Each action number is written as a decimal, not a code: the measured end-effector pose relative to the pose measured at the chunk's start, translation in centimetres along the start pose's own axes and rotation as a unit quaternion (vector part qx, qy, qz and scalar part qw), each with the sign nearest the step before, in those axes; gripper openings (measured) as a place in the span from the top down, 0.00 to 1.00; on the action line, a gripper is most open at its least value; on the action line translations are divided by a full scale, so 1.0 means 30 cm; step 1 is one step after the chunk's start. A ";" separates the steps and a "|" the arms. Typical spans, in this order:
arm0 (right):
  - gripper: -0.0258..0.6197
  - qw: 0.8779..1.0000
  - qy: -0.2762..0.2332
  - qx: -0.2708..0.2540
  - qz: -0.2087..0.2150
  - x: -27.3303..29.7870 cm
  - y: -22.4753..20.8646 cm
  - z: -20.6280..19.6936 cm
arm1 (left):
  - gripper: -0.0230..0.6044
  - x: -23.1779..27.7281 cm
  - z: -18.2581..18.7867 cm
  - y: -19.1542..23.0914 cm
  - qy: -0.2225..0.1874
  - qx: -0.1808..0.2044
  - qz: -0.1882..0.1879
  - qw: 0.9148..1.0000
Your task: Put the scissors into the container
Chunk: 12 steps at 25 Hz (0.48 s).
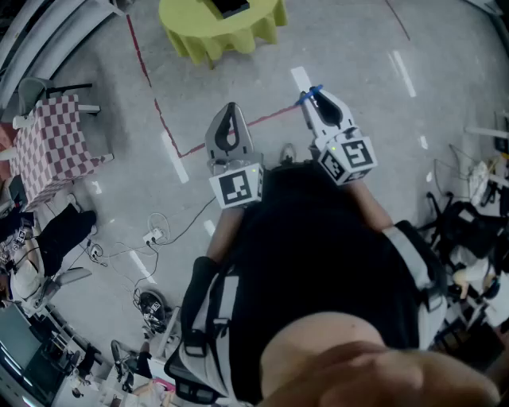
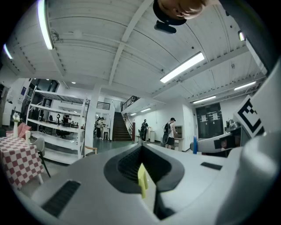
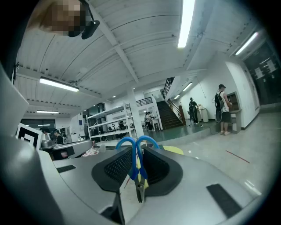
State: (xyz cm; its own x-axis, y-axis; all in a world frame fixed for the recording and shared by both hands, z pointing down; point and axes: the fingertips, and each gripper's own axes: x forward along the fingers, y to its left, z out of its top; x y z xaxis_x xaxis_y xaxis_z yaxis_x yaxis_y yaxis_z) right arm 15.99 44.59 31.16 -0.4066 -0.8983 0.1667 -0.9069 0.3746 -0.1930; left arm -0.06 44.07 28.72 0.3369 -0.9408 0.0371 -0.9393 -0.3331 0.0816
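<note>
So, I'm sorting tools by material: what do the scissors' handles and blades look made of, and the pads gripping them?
Scissors: handles look like glossy blue plastic, smooth evenly coloured loops; blades look like dull grey metal, thin and dark, though small here. Pads of the right gripper: probably matte black rubber, going by the fine ribbed texture.

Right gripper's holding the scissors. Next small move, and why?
Probably walk the right gripper toward the yellow table: its jaws are shut on the blue-handled scissors, it's above bare floor, and the dark item on that table may be the container, though unclear.
</note>
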 end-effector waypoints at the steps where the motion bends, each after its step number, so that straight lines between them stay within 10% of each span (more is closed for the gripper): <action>1: 0.84 1.000 0.000 0.000 0.001 -0.001 0.007 0.001 | 0.97 -0.005 0.003 0.004 0.000 0.001 0.000 1.000; 12: 0.84 1.000 -0.003 0.008 -0.001 -0.012 0.050 -0.008 | 0.97 -0.040 0.004 0.026 -0.003 0.000 -0.003 1.000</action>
State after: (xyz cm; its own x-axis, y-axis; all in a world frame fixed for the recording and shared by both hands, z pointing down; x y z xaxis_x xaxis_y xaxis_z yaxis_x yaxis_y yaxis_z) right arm 14.76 45.54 31.04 -0.4049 -0.9001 0.1609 -0.9054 0.3700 -0.2083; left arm -1.21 44.94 28.61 0.3427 -0.9389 0.0314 -0.9372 -0.3393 0.0814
